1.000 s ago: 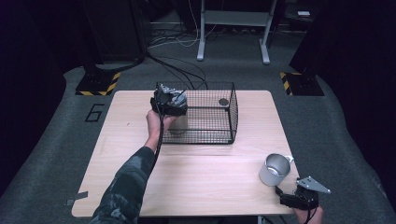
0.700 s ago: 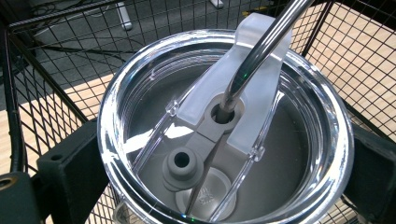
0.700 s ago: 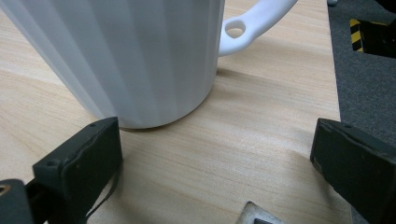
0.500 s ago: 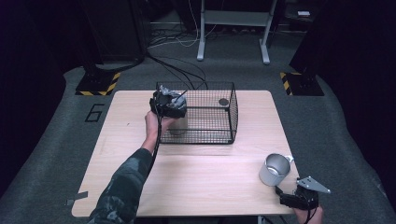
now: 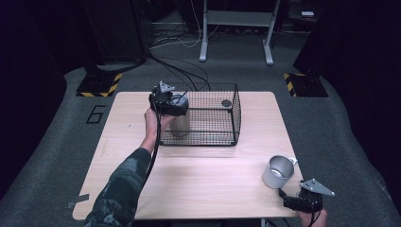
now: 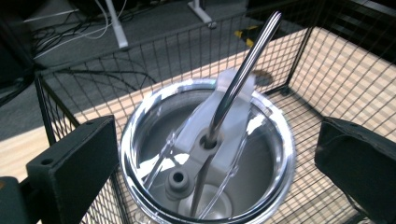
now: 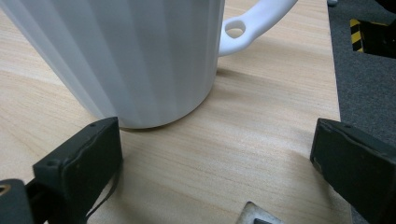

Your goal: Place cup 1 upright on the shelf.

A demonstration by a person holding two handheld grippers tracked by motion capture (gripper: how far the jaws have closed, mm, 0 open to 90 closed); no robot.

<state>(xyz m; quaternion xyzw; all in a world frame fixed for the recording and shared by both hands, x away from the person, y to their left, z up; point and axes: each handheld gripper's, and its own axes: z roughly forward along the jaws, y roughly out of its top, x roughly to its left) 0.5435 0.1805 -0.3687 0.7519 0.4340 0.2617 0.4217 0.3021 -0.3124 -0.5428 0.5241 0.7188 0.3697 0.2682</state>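
A steel tumbler [image 5: 179, 124] with a clear lid and a metal straw [image 6: 243, 74] stands upright in the left end of a black wire basket [image 5: 234, 113]. My left gripper [image 5: 176, 109] hangs just over the tumbler [image 6: 205, 154]. It is open, with one jaw on each side of the rim. A pale ribbed mug [image 5: 278, 171] with its handle to the right sits near the table's front right corner. My right gripper [image 5: 289, 201] lies low on the table just in front of the mug [image 7: 140, 56], open, with nothing between its jaws.
A small dark round object [image 5: 226, 103] lies in the basket's far right part. The wooden table [image 5: 203, 179] has bare room in front of the basket and at its left. Dark carpet, cables and a desk frame lie beyond the table.
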